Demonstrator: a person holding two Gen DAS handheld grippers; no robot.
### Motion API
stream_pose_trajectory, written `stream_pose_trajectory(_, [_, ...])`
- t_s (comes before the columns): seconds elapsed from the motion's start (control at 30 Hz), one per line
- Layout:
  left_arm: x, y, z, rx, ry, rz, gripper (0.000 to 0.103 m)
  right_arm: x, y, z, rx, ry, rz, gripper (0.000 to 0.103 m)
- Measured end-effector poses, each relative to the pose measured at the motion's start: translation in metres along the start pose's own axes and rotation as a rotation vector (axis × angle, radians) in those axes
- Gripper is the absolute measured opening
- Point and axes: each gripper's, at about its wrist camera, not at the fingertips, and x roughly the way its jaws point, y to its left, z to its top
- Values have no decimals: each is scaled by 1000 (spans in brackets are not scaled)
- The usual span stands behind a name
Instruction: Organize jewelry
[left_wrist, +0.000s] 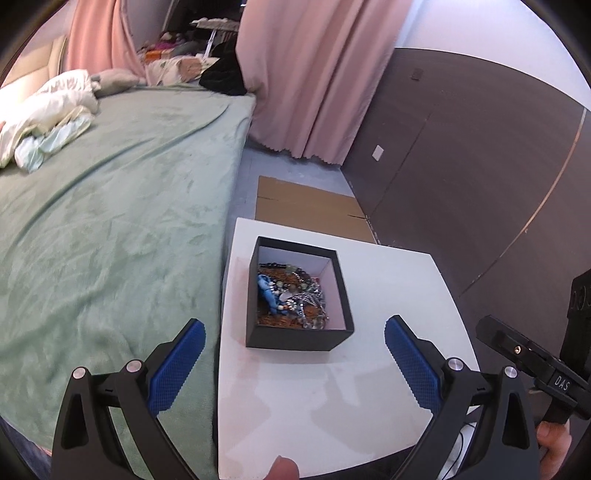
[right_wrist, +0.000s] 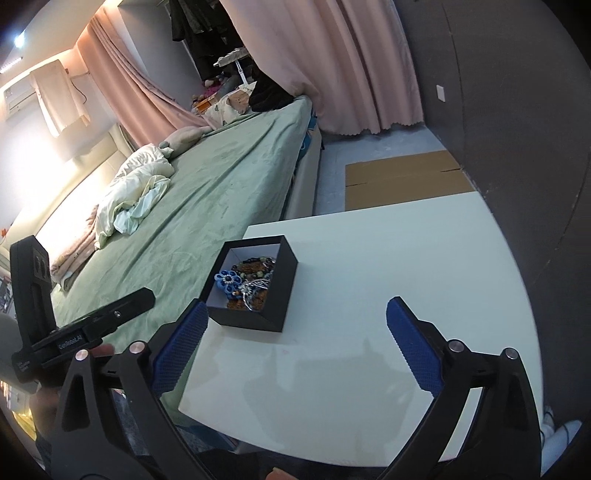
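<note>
A black open box (left_wrist: 295, 338) stands on the white table (left_wrist: 388, 288), near its left edge. It holds a tangled pile of jewelry (left_wrist: 295, 295): beaded strands, silver chains and a blue flower piece (right_wrist: 226, 279). The box also shows in the right wrist view (right_wrist: 282, 291). My left gripper (left_wrist: 293, 350) is open and empty, held just in front of the box. My right gripper (right_wrist: 295, 332) is open and empty, held in front of the box and to its right. The table (right_wrist: 406, 266) around the box is bare.
A bed with a green blanket (left_wrist: 110, 221) lies against the table's left side, with crumpled white bedding (left_wrist: 48, 107) at its head. Flat cardboard (left_wrist: 306, 206) lies on the floor beyond the table. Pink curtains (left_wrist: 314, 74) and a dark wall (left_wrist: 480, 166) stand behind and to the right.
</note>
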Motion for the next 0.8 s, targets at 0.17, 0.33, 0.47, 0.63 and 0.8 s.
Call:
stream_pose_trajectory(0.17, [-9, -11, -3, 41, -22, 9, 95, -13, -7, -3, 15, 0, -17, 98])
stream_pose_trajectory(0.33, [-19, -24, -7, 92, -43, 6, 94, -25, -9, -6, 3, -10, -49, 98])
stream_pose_trajectory(0.47, [-22, -33, -10, 137, -55, 17, 94, -30, -10, -9, -7, -10, -68, 98])
stream_pose_trajectory(0.63, [-26, -37, -13, 157, -62, 14, 94, -35, -14, -14, -17, -14, -88, 98])
stream_pose_trajectory(0.8, [-29, -36, -15, 163, -74, 12, 94, -38, -17, -17, -18, -19, -93, 98])
